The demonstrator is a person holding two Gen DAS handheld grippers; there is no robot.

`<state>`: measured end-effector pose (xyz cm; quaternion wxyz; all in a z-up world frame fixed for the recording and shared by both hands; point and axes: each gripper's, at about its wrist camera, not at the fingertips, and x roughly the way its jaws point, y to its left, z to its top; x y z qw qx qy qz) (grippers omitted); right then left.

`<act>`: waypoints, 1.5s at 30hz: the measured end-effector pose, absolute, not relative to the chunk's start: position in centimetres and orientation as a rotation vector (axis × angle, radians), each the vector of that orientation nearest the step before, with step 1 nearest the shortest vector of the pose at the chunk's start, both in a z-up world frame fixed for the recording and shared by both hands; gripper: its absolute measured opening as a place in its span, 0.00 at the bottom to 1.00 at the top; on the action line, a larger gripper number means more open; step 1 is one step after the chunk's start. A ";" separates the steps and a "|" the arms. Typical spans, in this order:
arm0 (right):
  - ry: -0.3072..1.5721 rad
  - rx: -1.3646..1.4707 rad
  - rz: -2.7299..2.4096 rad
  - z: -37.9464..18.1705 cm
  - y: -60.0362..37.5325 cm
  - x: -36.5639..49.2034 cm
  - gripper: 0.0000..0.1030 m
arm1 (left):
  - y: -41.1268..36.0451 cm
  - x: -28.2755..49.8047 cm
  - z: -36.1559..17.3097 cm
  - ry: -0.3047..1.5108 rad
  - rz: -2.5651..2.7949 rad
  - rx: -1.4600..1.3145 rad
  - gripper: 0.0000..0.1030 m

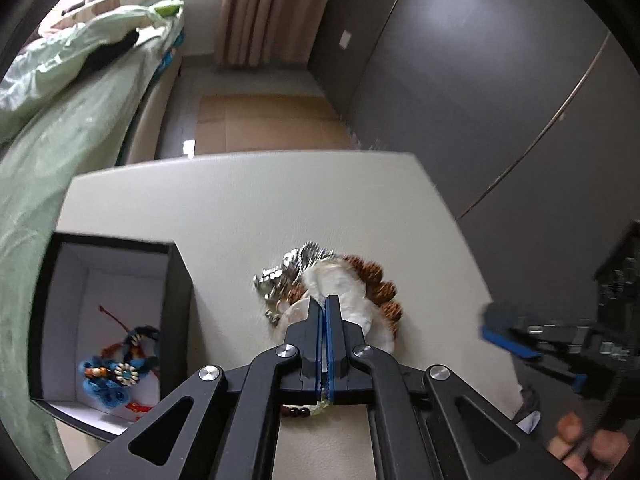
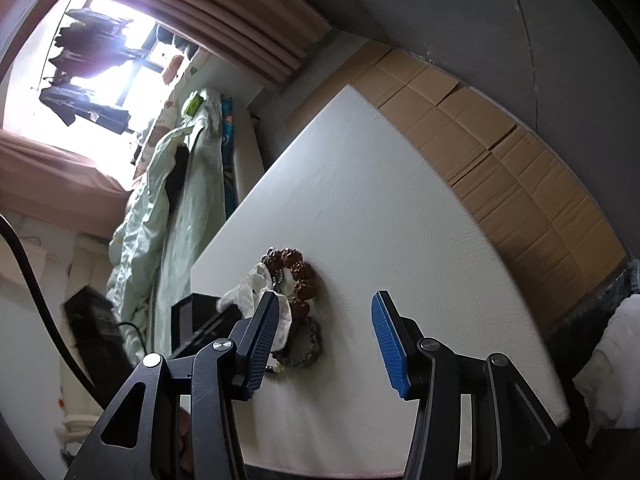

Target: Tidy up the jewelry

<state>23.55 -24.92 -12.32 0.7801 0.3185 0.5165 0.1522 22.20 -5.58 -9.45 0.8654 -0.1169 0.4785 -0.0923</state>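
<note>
A heap of jewelry lies on the white table [image 1: 240,208]: a white shell piece [image 1: 352,292], a brown seed-bead bracelet [image 1: 384,284] and a silver chain [image 1: 288,268]. My left gripper [image 1: 324,300] is shut on the white shell piece, right over the heap. A black box [image 1: 176,280] with a white inside stands to its left and holds blue and red jewelry [image 1: 116,372]. My right gripper [image 2: 324,304] is open and empty, just right of the heap; the brown bracelet [image 2: 300,272] and white piece [image 2: 256,284] lie by its left finger.
A bed with green bedding [image 1: 72,112] runs along the table's left side. Flattened cardboard [image 2: 500,132] covers the floor beyond the table. A grey wardrobe wall [image 1: 480,80] stands to the right. My right gripper also shows in the left wrist view [image 1: 520,344].
</note>
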 end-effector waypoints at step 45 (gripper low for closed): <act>1.111 0.050 0.057 -13.9 -13.5 26.4 0.21 | 6.9 18.4 -5.7 0.849 0.004 -0.439 0.00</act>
